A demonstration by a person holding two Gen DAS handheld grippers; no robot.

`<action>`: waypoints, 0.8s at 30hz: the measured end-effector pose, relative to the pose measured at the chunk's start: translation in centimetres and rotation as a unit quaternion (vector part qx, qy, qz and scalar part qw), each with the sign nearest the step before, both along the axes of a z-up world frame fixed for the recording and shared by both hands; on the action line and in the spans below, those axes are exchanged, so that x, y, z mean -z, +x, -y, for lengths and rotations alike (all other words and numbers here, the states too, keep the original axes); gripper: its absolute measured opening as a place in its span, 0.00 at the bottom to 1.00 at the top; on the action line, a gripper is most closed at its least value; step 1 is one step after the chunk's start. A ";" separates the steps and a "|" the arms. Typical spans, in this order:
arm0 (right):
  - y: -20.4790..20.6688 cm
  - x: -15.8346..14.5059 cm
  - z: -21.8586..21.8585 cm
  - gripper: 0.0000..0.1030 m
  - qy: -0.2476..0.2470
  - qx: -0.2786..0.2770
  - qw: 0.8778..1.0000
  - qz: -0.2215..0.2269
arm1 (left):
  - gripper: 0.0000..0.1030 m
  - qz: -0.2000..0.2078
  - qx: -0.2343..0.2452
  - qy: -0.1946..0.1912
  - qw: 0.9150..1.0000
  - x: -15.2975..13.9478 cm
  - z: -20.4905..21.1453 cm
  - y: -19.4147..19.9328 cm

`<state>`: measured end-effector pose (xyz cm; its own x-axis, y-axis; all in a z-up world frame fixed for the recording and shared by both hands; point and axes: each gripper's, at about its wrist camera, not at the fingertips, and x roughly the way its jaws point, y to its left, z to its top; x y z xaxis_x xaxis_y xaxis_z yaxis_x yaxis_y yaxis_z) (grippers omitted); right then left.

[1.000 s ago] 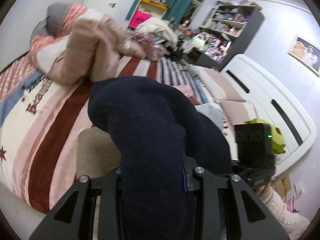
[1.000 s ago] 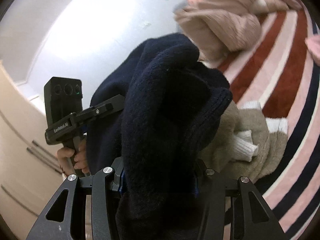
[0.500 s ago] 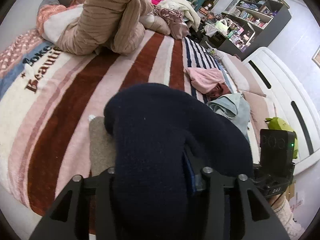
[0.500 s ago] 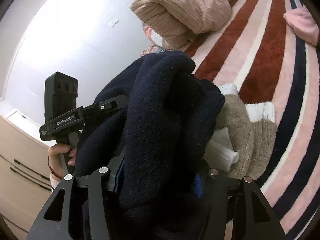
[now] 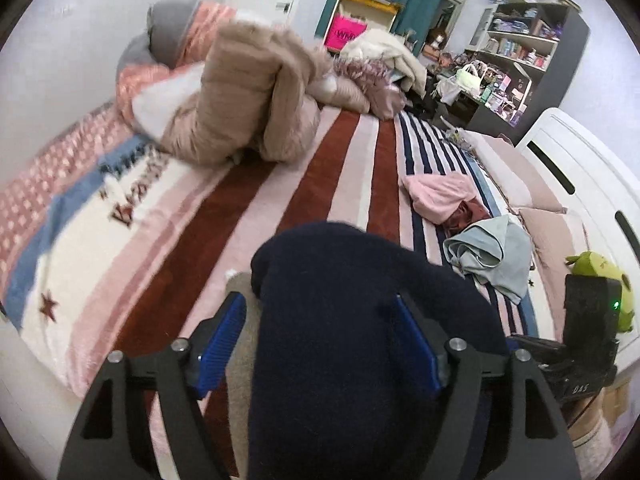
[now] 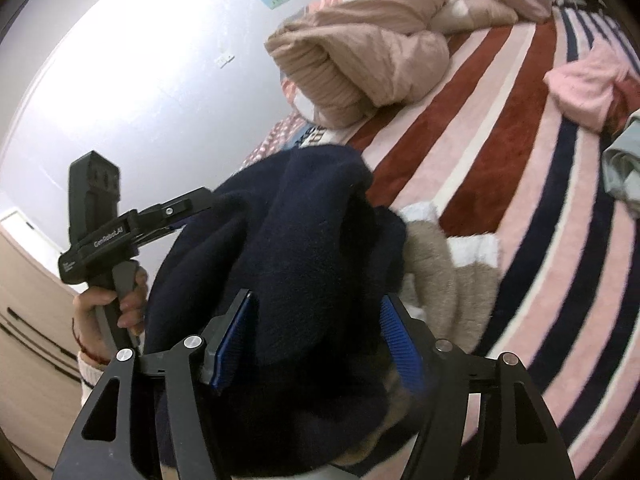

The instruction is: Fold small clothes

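Setting: bedroom; we see a bed covered by a striped blanket (image 5: 352,176) in red, pink, white and navy, with a white headboard (image 5: 580,184) at the right of the left wrist view and cluttered dark shelves (image 5: 532,52) beyond.
Task item: we note a navy knit garment (image 5: 360,320), bunched into a thick mound that fills the foreground of both views; it sits at the near edge of the bed, over a beige fuzzy garment (image 6: 448,280) with white cuffs.
Left gripper (image 5: 320,336): our left tool has its jaws spread wide; the navy garment lies between the blue pads (image 5: 222,340), with a clear gap on the left pad's side, so nothing is clamped.
Right gripper (image 6: 316,336): likewise released; its blue pads (image 6: 234,340) stand apart with the navy cloth bulging between them, unpinched.
Left hand (image 6: 108,312): in the right wrist view we see it wrapped around the left tool's handle, beside the garment.
Other laundry: a crumpled tan quilted heap (image 5: 256,100) lies further up the bed; a pink garment (image 5: 440,196) and a pale blue-grey garment (image 5: 488,256) lie near the headboard side, well apart from the navy one.
Further object: green plush toy (image 5: 600,276) by the headboard.
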<state>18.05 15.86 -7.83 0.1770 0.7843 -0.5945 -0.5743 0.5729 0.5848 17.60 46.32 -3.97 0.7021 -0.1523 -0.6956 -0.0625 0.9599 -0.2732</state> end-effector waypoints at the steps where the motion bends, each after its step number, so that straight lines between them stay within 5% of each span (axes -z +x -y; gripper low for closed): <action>1: -0.1 -0.3 0.3 0.59 0.000 0.002 1.000 0.006 | 0.71 0.011 0.002 0.012 1.000 -0.7 0.6 -0.5; 6: -1.4 -1.8 3.3 0.61 0.011 0.024 0.999 0.042 | 0.80 0.054 -0.010 0.066 0.996 -3.4 3.6 -3.2; 14: -5.9 -3.7 9.9 0.65 0.006 0.067 0.989 0.132 | 0.90 0.149 -0.006 0.102 0.984 -6.3 11.1 -10.0; 24: -13.3 -5.1 20.9 0.73 -0.038 0.168 0.957 0.235 | 0.99 0.248 -0.022 0.138 0.959 -6.1 23.6 -15.4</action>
<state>4.72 -5.01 -2.75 0.6735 0.5931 -0.4412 -0.5386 0.8025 0.2565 2.21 22.75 2.16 0.9583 0.0268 -0.2846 -0.0329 0.9993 -0.0168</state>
